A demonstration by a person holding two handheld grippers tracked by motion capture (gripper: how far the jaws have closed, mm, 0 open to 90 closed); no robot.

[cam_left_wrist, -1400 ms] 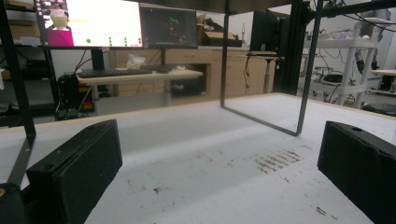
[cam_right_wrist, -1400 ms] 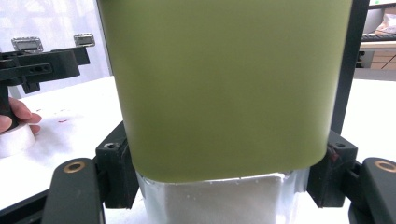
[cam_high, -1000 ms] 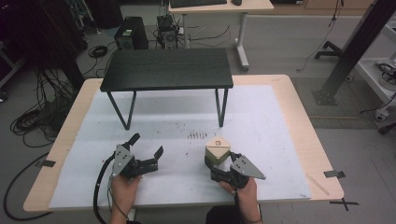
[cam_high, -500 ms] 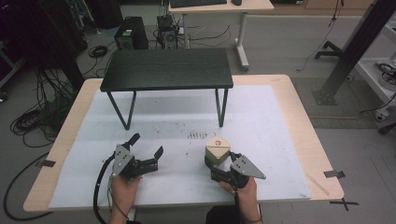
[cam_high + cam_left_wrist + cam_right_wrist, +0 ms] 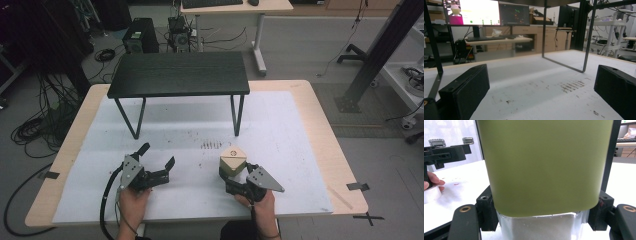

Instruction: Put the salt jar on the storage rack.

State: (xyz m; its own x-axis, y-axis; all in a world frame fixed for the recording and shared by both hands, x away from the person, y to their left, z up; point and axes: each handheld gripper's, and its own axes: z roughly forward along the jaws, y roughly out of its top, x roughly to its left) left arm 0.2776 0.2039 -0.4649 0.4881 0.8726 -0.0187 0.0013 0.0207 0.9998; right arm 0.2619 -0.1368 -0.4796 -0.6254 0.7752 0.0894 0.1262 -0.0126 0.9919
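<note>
Container (image 5: 233, 161), olive-lidded and clear-bodied, is sitting gripped between the jaws of the right gripper (image 5: 231, 173) near the front edge of the white table (image 5: 300, 145), right of centre. In the right gripper view the jaws are pressing its clear body (image 5: 539, 226) just below the olive lid (image 5: 544, 165), so the hold is looking low; I judge that lifting slowly and keeping it upright is the careful way, since a tilt could let it slip. The left gripper (image 5: 156, 162) is resting wide apart and holding nothing, its pads (image 5: 465, 90) flanking bare tabletop. Farther back, one black stand (image 5: 179, 74) is standing on thin legs. Counting: two grippers, one container, one stand.
</note>
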